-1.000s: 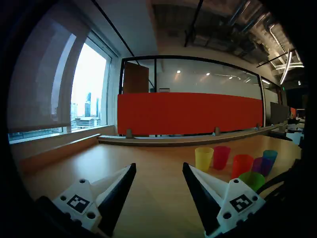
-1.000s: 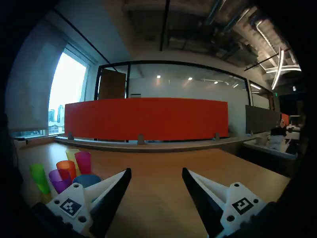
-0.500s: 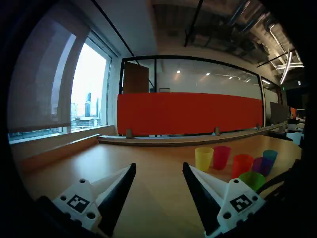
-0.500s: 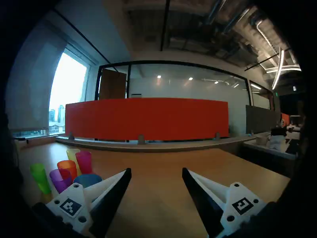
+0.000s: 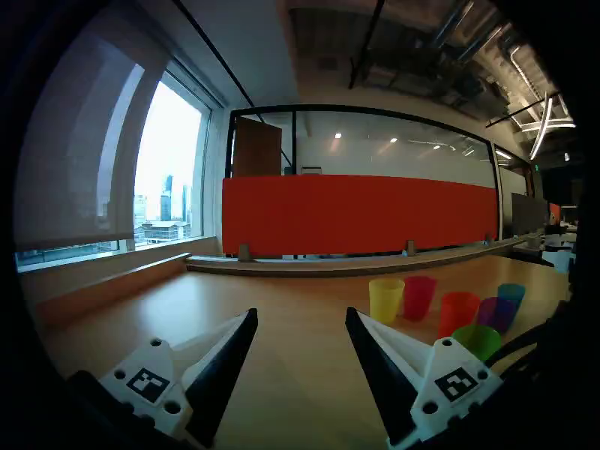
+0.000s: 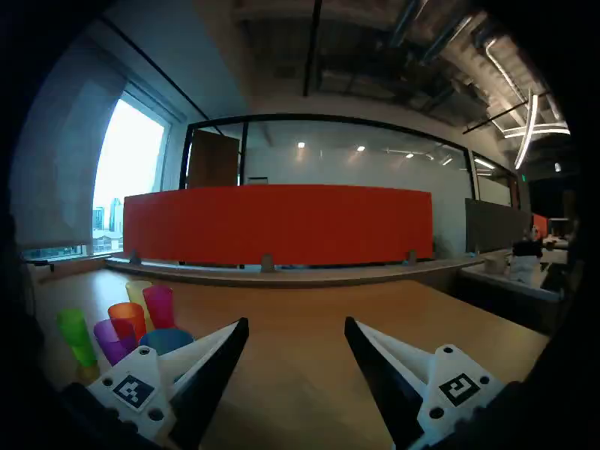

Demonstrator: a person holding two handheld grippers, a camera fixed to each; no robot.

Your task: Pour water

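Where the left gripper [image 5: 300, 311] stands: low over the wooden table [image 5: 187, 292], fingers spread wide, nothing between them.
Right gripper [image 6: 296, 321]: low over the same table, fingers spread wide, nothing held.
Left gripper view: yellow cup [image 5: 386, 300], pink cup [image 5: 418, 297], orange cup [image 5: 457, 312], purple cup [image 5: 491, 313], blue cup [image 5: 512, 294] and green cup [image 5: 477, 341] stand grouped on the table, right of the fingers and apart from them; the green cup is nearest the right finger.
Right gripper view: the same group stands left of the fingers; the blue cup is partly hidden behind the left finger.
Contents: cannot tell whether any cup holds water.
Orientation: every cup upright, long axis vertical, mouth up.
Background: red partition [image 5: 360, 214] along the table's far edge.
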